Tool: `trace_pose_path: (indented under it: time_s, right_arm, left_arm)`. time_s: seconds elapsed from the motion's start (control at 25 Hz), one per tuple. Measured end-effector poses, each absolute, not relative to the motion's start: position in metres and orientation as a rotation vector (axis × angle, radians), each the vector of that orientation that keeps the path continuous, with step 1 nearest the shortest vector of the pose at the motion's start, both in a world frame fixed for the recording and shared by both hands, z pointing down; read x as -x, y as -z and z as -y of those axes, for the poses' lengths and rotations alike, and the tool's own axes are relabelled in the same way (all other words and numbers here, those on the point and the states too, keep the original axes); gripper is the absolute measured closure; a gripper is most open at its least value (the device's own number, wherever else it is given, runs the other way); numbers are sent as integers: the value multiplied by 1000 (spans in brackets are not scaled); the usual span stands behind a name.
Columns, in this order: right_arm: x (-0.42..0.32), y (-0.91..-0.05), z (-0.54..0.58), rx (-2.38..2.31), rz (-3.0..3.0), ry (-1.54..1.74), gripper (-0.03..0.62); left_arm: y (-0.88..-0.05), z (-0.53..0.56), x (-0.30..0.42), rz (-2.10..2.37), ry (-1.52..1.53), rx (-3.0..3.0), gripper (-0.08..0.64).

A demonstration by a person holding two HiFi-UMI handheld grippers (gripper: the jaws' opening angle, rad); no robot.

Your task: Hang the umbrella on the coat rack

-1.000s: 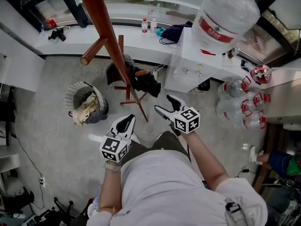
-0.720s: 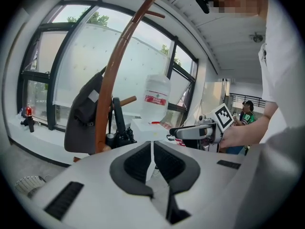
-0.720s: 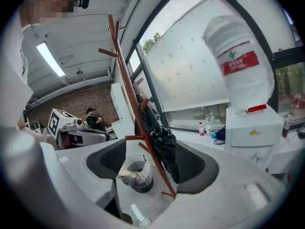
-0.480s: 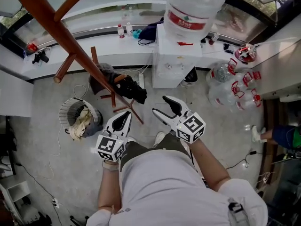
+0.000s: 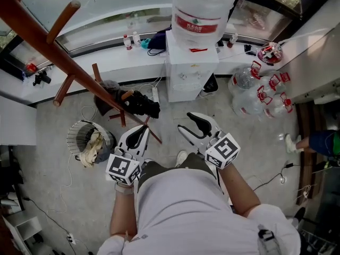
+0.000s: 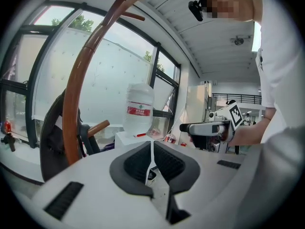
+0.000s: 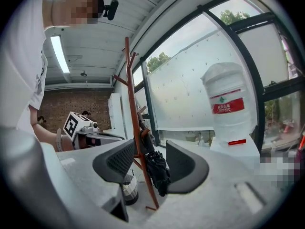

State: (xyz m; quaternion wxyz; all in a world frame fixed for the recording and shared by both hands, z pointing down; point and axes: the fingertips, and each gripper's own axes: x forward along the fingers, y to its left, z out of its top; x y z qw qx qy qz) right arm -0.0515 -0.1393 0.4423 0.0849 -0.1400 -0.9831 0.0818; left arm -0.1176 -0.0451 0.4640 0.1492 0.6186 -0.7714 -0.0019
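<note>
The coat rack (image 5: 64,61) is reddish-brown wood, smooth with a varnished sheen, and the umbrella (image 5: 141,104) is matt black cloth, crumpled into folds. The floor (image 5: 48,185) is smooth grey with a dull gloss. The water bottle (image 5: 204,4) is cloudy translucent plastic, and the waste basket (image 5: 74,134) looks like wire mesh.

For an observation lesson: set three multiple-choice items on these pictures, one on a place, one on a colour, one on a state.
1. The waste basket stands: A on the floor, left of the coat rack's foot; B on the windowsill; C on a chair.
2. The water bottle's label is mainly: A blue; B red; C yellow.
3. The left gripper's jaws are: A wide apart; B clamped on a cup; C together, empty.
Answers: A, head view shows it there; B, its band is red; C, its pads meet in its own view.
</note>
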Motion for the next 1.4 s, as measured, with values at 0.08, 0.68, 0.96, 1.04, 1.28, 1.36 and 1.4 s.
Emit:
trace_pose_path:
  time_s: [0.08, 0.68, 0.96, 1.04, 1.28, 1.36, 1.4]
  right_arm:
    - [49, -440, 143, 394, 2947, -233, 385]
    - [38, -439, 136, 325, 2978, -225, 394]
    - [40, -448, 134, 298, 2950, -227, 394]
    - [42, -447, 133, 307, 2948, -217, 394]
    - [47, -448, 132, 300, 2941, -225, 394]
    - [49, -449, 130, 308, 2936, -227, 394]
    - [50, -449, 130, 310, 2932, -229, 394]
  left_arm:
    - [-458, 48, 117, 2222, 0, -1799, 557]
    - [-442, 47, 114, 2239, -34, -1837, 557]
    - [-447, 42, 115, 2229, -32, -1837, 557]
    - [-449, 41, 115, 2223, -34, -1835, 557]
    - [-453, 37, 116, 2216, -34, -1823, 557]
    - [-454, 36, 117, 2213, -32, -1817, 557]
    - [-455, 35, 117, 2211, -32, -1814, 557]
